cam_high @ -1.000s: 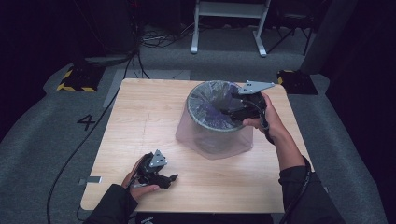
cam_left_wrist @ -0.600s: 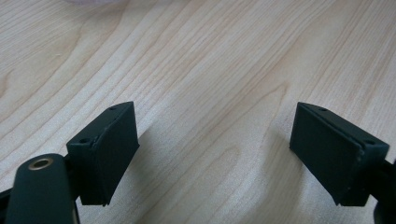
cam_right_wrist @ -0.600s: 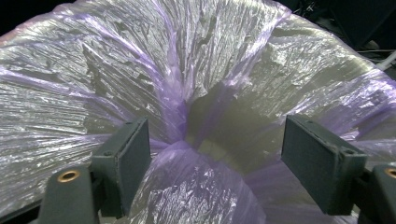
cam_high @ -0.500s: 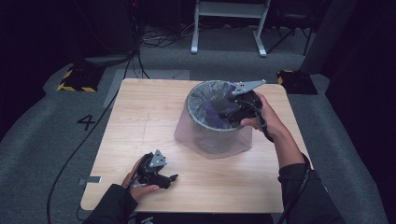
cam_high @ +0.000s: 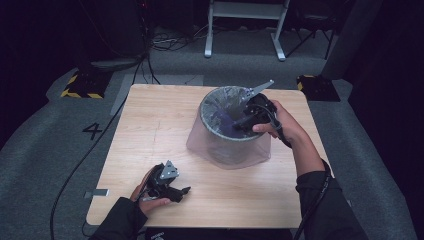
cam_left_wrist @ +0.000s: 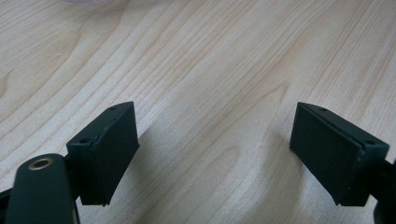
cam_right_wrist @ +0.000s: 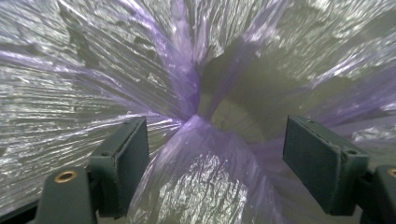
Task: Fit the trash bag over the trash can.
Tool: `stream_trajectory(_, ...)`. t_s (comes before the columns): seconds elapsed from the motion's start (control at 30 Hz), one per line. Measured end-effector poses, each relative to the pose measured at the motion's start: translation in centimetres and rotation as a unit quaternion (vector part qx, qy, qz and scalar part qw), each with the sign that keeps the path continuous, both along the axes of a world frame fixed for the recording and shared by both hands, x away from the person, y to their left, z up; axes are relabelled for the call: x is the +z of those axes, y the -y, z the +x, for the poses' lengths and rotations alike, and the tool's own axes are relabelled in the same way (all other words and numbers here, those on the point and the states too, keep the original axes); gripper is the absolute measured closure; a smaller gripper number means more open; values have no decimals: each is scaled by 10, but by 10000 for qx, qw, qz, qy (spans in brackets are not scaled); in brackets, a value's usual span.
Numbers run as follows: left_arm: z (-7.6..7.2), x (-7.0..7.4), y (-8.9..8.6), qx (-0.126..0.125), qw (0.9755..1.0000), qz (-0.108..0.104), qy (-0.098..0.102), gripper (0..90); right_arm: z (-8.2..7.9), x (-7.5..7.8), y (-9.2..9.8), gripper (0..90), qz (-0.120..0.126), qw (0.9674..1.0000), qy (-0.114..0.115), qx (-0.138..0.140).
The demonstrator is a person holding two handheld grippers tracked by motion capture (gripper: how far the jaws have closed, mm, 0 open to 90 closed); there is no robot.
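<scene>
Two hand-held grippers are in my view. The right hand-held gripper [cam_high: 239, 121] is lowered into the mouth of the bin [cam_high: 231, 131], entering from the rim's 3 o'clock side. Its jaws stand wide apart and grip nothing; a gathered fold of the purple bin liner [cam_right_wrist: 196, 116] lies between them. The bin stands right of centre on the tabletop [cam_high: 150, 130], at about 1 o'clock from the left hand-held gripper [cam_high: 181, 192]. The liner is draped over the rim and down the outer wall. I see the left hand-held gripper resting on the tabletop near the front edge, jaws wide apart and empty.
</scene>
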State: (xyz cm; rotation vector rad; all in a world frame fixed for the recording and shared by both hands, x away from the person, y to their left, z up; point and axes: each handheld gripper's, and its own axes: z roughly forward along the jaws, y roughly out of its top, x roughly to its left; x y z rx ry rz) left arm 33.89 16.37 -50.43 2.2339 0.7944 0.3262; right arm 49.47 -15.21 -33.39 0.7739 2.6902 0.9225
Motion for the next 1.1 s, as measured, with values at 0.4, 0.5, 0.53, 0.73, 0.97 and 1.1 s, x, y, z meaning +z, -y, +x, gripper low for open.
stream_trajectory(0.4,0,0,0,-3,10000,-1,-3,148,3,-1,-6,218,-360,9990,-225,-99)
stream_trajectory(0.5,0,0,0,-4,10000,-1,-3,148,3,-1,-6,218,-381,9990,-226,-93)
stream_trajectory(0.53,0,0,0,-4,10000,0,-3,148,3,-1,-7,219,-376,9990,-230,-92)
stream_trajectory(0.73,0,0,0,-4,10000,0,-4,149,2,0,-8,226,-484,9985,-238,-112)
stream_trajectory(0.97,0,0,0,-9,10000,2,-5,149,1,4,-3,227,-284,9993,-143,-185)
stream_trajectory(1.1,0,0,0,-8,10000,2,-6,148,0,6,-1,223,-187,9996,-30,-214)
